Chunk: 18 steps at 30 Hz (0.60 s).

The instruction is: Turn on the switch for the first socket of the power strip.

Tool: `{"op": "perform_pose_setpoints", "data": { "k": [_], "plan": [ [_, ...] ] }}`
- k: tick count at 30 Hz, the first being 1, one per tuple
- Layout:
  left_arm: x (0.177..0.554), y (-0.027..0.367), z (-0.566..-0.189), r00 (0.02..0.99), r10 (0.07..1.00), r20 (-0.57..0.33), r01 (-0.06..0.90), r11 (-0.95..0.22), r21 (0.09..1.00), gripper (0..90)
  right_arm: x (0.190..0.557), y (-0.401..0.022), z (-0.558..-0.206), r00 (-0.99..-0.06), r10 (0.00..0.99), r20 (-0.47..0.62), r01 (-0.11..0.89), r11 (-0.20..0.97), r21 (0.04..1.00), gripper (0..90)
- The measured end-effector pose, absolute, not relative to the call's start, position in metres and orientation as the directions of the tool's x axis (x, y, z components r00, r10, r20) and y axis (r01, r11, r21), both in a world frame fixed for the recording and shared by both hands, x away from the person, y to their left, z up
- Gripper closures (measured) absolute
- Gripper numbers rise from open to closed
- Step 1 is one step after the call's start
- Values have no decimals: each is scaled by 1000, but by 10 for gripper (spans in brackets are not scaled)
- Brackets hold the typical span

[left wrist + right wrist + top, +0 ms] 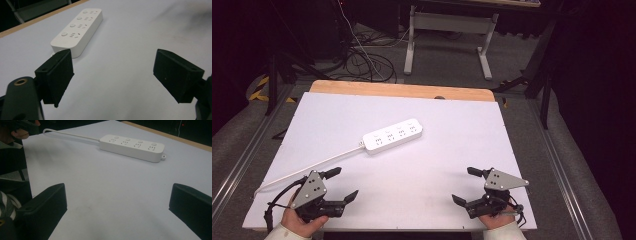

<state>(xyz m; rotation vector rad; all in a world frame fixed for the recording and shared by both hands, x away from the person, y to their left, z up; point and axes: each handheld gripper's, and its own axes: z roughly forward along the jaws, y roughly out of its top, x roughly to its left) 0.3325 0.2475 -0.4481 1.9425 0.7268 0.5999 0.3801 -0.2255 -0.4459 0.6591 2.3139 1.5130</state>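
1. Nearest the high camera: left gripper (343, 184) and right gripper (463, 186), each in a hand at the near edge of the white table (452, 150). Both with jaws spread wide, nothing between them.
2. Farther up, near the middle of the table: white power strip (393, 135), flat, sockets up, well apart from both grippers.
3. Long axis slanted across the table, far end up and to the right, near end down and to the left. White cord (312, 168) out of that lower-left end, trailing to the left edge close by the left gripper.
4. Seen from the left gripper view, power strip (78, 31) ahead and slightly left, nearly end-on. Seen from the right gripper view, power strip (132, 147) ahead, broadside, farther off.
5. Judged closer to the left gripper, cord end first; a straight reach forward likely enough.
6. No boxes, trays or other containers on the table.
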Motion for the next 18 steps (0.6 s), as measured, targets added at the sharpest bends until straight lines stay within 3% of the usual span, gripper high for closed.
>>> {"op": "perform_pose_setpoints", "data": {
  "k": [18],
  "plan": [
    [329, 246, -443, 708, 697, 117, 241, -394, 887, 220, 380, -223, -447, -855, 519, -5, 209, 352, 913, 21]
  ]
}}
